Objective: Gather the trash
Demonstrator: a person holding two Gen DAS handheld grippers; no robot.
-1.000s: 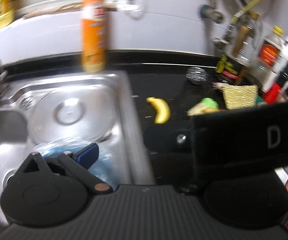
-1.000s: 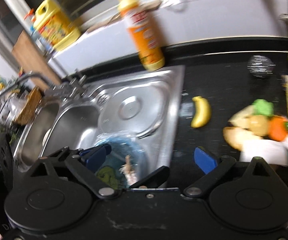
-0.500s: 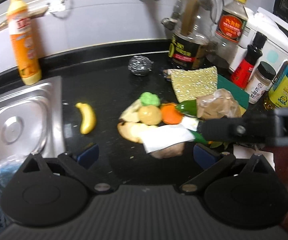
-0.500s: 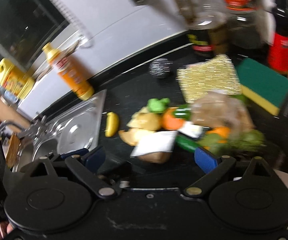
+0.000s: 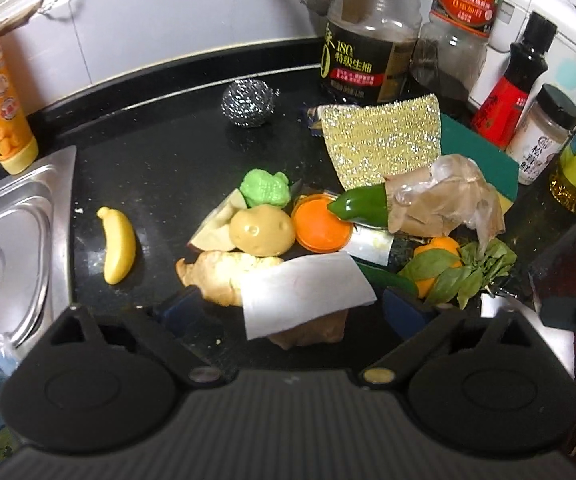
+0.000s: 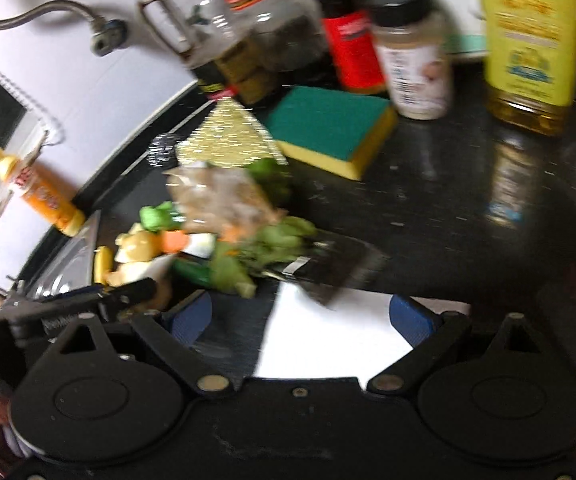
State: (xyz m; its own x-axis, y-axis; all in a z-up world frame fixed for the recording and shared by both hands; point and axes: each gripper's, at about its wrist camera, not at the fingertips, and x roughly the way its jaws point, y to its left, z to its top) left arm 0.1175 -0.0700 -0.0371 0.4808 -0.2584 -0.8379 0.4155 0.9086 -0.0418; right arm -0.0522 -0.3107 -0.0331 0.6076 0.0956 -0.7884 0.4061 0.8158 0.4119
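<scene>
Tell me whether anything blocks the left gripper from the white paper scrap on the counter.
Nothing visible does. The left gripper, its jaws closing, already has the white paper scrap between its fingers, lying on the ginger root, untouched.

**Surfaces around the black counter**

The counter point(image 5: 159, 160) is glossy black stone. On it lie a shiny wire scrubber point(image 5: 247, 102), a glittery gold cloth point(image 5: 384, 140), a matt white paper point(image 5: 304, 292) and crinkled clear plastic point(image 5: 448, 196). Left of it, the sink point(image 5: 11, 216) is brushed metal.
</scene>
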